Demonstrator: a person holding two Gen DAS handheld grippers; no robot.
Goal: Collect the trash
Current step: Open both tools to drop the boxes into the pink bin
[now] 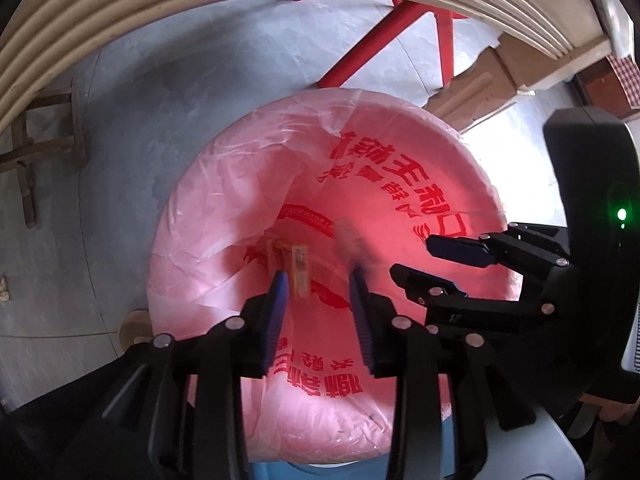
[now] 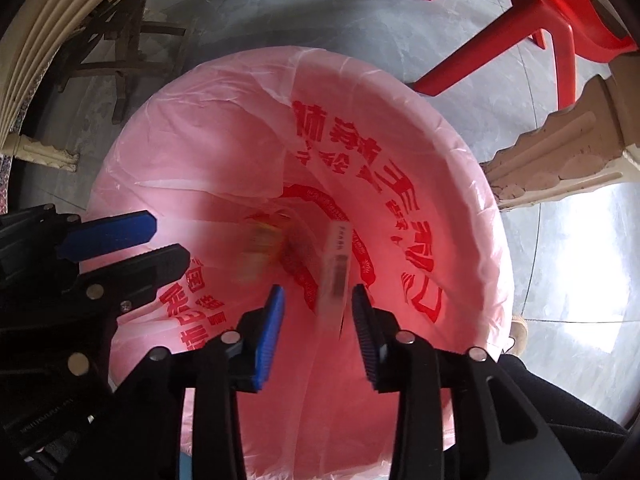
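Note:
A bin lined with a pink plastic bag with red print fills both views; it also shows in the right wrist view. My left gripper is open above the bag's mouth, with a blurred yellow wrapper below it inside the bag. My right gripper is open above the bag too, with a blurred pale packet with a barcode falling between its jaws. The yellow wrapper shows blurred deeper in. Each gripper shows in the other's view: the right one, the left one.
The bin stands on a grey floor. A red plastic chair stands behind it. A cream table edge curves overhead, with a carved table leg at the right and a dark wooden stool at the back left.

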